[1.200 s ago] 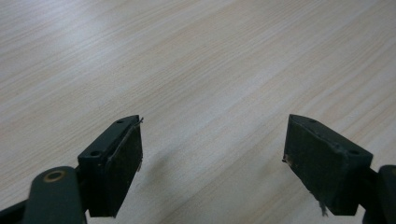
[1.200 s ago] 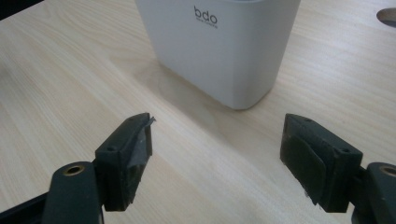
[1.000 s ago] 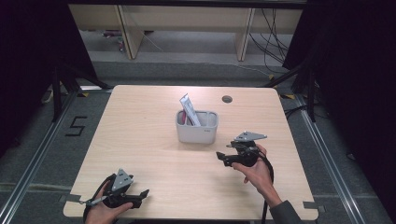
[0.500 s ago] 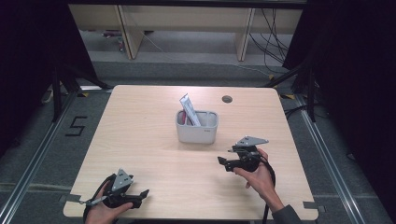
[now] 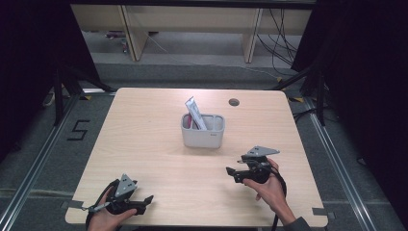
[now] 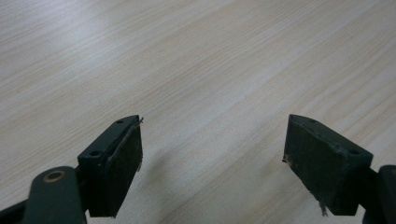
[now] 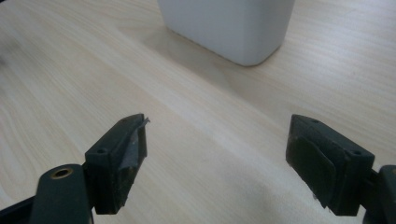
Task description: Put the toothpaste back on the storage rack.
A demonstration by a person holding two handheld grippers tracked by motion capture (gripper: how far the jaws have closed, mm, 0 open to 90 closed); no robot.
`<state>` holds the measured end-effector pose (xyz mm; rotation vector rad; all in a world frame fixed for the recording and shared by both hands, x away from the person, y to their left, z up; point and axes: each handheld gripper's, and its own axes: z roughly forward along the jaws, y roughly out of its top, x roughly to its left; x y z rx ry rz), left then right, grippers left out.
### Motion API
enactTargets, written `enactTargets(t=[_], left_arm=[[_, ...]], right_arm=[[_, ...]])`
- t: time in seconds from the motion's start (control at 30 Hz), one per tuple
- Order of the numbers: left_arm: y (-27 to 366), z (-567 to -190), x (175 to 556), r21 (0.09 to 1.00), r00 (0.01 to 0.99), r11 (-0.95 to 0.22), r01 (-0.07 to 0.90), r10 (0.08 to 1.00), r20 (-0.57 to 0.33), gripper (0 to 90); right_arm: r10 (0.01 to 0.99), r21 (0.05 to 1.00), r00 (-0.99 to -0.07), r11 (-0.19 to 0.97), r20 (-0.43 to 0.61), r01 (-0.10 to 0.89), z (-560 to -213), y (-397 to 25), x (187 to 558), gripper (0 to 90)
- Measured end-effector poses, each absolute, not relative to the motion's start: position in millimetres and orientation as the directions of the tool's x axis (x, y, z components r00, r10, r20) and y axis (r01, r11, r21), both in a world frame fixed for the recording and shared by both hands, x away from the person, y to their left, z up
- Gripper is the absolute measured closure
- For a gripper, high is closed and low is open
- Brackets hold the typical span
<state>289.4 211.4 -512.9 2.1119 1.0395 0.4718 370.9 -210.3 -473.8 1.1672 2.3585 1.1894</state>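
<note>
A white bin (image 5: pixel 203 130) stands at the middle of the wooden table (image 5: pixel 144 134), and a flat white and pink packet (image 5: pixel 195 113) leans upright inside it. My right gripper (image 5: pixel 231 172) is held low over the table to the front right of the bin, open and empty; in the right gripper view the bin (image 7: pixel 229 28) is just ahead of the spread jaws (image 7: pixel 215 154). Near the table's front left edge my left gripper (image 5: pixel 146 201) rests low, open, with bare wood between its jaws (image 6: pixel 212 154).
A round cable hole (image 5: pixel 234 102) lies in the table's far right part. Wooden furniture legs (image 5: pixel 130 33) and loose cables (image 5: pixel 284 43) are on the floor beyond the table. A "5" mark (image 5: pixel 78 130) is taped on the floor at the left.
My right gripper has drawn back from the bin toward the front of the table and lowered. The left gripper has stayed put.
</note>
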Motion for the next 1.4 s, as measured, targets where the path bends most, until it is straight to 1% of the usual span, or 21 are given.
enactTargets(t=[0.03,0.07,0.1,0.13,0.17,0.2,0.23,0.33,0.37,0.5,0.6,0.7,0.73,0.83,0.87,1.13,1.17,1.2,1.3,1.33,1.4], left_arm=[[211.3,-512.9,289.3,0.740,0.608,-0.414,0.530,0.794,0.009,18.8],[211.5,-513.0,289.7,0.737,0.608,-0.420,0.530,0.794,0.016,18.8],[211.4,-513.2,289.8,0.738,0.607,-0.420,0.528,0.794,0.018,18.8],[211.6,-512.9,289.7,0.736,0.608,-0.421,0.529,0.793,0.017,18.8],[211.2,-513.2,289.6,0.739,0.607,-0.416,0.530,0.795,0.012,18.8],[210.8,-513.5,289.4,0.742,0.606,-0.407,0.532,0.795,0.002,18.8],[210.8,-513.5,289.4,0.742,0.606,-0.407,0.532,0.795,0.002,18.8],[210.7,-513.6,289.5,0.743,0.607,-0.407,0.532,0.795,0.001,18.8],[210.5,-514.0,289.6,0.745,0.606,-0.405,0.530,0.796,0.001,18.8],[211.1,-513.6,289.5,0.735,0.608,-0.418,0.534,0.794,0.010,18.8],[211.0,-513.8,289.6,0.736,0.608,-0.417,0.533,0.794,0.010,18.7],[213.6,-512.3,290.2,0.711,0.627,-0.463,0.528,0.778,0.041,18.7],[211.7,-514.2,290.5,0.729,0.610,-0.436,0.528,0.792,0.031,18.7],[212.3,-513.2,290.1,0.722,0.620,-0.446,0.529,0.784,0.030,18.7],[213.3,-512.6,290.2,0.714,0.626,-0.461,0.527,0.779,0.040,18.7],[213.3,-512.1,289.7,0.715,0.625,-0.459,0.527,0.780,0.040,18.6],[212.4,-512.5,289.5,0.722,0.620,-0.446,0.529,0.784,0.030,18.6],[212.6,-512.3,289.5,0.721,0.621,-0.448,0.528,0.783,0.032,18.6],[213.0,-511.8,289.6,0.719,0.623,-0.454,0.526,0.781,0.037,18.6],[209.9,-513.6,288.9,0.745,0.604,-0.407,0.529,0.797,0.007,18.6],[211.2,-512.8,289.2,0.736,0.612,-0.425,0.527,0.791,0.018,18.6]], right_arm=[[0.751,0.767,-0.650,0.348,0.116,0.539,-474.0,-211.5,370.1,21.1],[0.754,0.762,-0.642,0.331,0.140,0.556,-474.5,-211.2,368.2,21.0],[0.753,0.766,-0.646,0.342,0.124,0.545,-474.9,-212.7,367.9,21.1],[0.751,0.761,-0.642,0.324,0.154,0.561,-475.9,-212.7,366.6,21.0],[0.754,0.761,-0.641,0.329,0.144,0.559,-476.2,-214.1,366.1,21.0],[0.759,0.759,-0.629,0.308,0.167,0.573,-477.0,-213.3,364.3,20.7],[0.762,0.759,-0.631,0.325,0.143,0.564,-476.7,-215.4,364.3,20.8],[0.762,0.759,-0.628,0.315,0.156,0.570,-478.0,-217.8,362.1,20.6],[0.762,0.761,-0.634,0.332,0.131,0.557,-477.5,-220.0,362.1,20.5],[0.763,0.754,-0.625,0.311,0.165,0.579,-480.6,-221.9,357.8,19.6],[0.762,0.752,-0.635,0.341,0.130,0.564,-481.7,-226.9,356.2,18.5],[0.760,0.747,-0.630,0.323,0.160,0.580,-484.1,-228.1,352.5,18.0],[0.768,0.746,-0.619,0.315,0.162,0.587,-484.3,-228.3,350.4,17.8],[0.761,0.750,-0.630,0.324,0.156,0.577,-486.0,-230.7,348.3,17.4],[0.769,0.737,-0.610,0.298,0.191,0.606,-485.7,-229.6,345.2,17.4],[0.748,0.740,-0.644,0.342,0.159,0.579,-490.9,-236.6,339.3,17.0],[0.767,0.719,-0.612,0.316,0.190,0.619,-489.9,-235.9,335.2,17.0],[0.755,0.732,-0.629,0.320,0.186,0.601,-491.8,-237.4,336.3,17.0],[0.762,0.726,-0.622,0.325,0.178,0.606,-491.8,-238.8,334.0,16.9],[0.762,0.728,-0.626,0.331,0.169,0.600,-493.2,-239.1,332.4,16.9],[0.760,0.726,-0.630,0.342,0.159,0.596,-493.7,-240.1,331.7,16.9]])
